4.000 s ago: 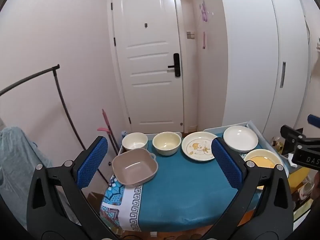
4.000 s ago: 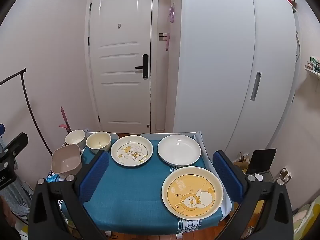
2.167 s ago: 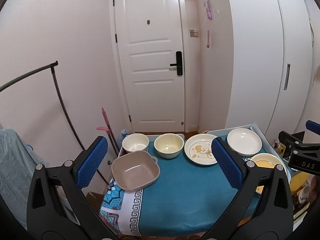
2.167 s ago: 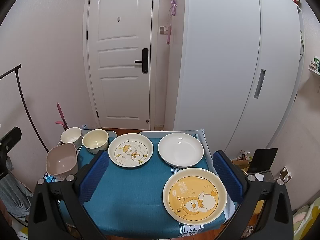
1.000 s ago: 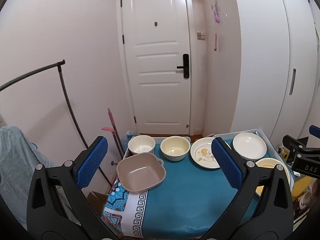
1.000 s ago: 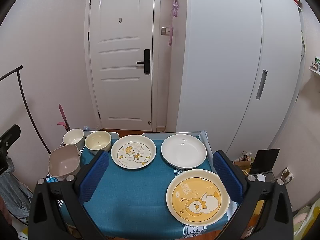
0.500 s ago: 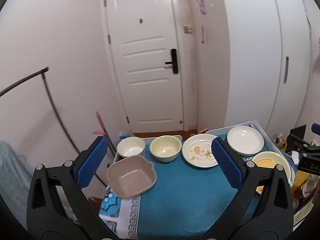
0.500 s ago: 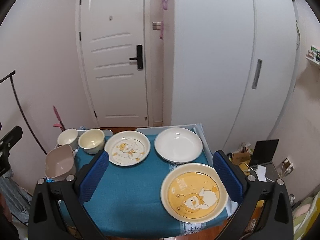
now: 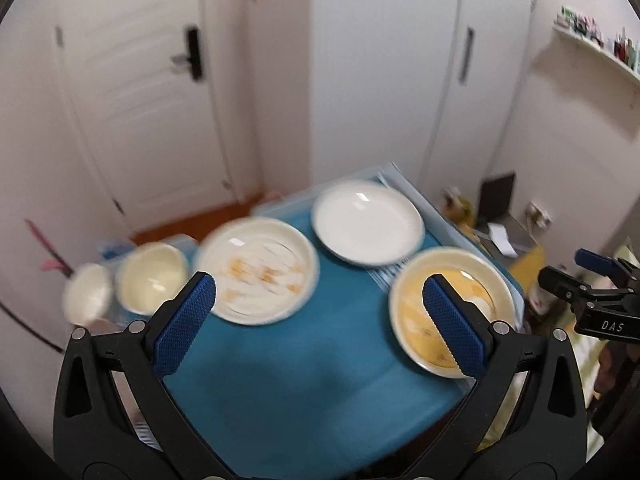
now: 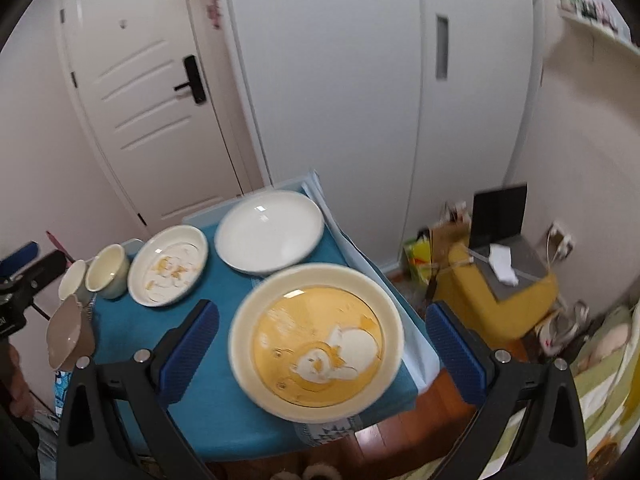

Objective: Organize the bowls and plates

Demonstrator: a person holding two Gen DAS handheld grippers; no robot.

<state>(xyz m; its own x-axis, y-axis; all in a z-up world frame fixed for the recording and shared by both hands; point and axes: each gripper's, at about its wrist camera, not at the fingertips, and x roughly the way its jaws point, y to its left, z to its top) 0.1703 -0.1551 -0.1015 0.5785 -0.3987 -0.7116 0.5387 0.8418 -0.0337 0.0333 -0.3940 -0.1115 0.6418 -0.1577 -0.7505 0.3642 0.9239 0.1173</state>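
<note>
While both grippers hover spread and empty, dishes line the table.
Yellow plate sits at its front right corner; right gripper; left gripper.

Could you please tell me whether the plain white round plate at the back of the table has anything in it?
Empty. The plain white round plate shows only bare glazed surface with a light glint.

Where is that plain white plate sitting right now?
In the right wrist view, the plain white plate lies at the table's far right corner, beside the cartoon plate and behind the yellow plate.
</note>
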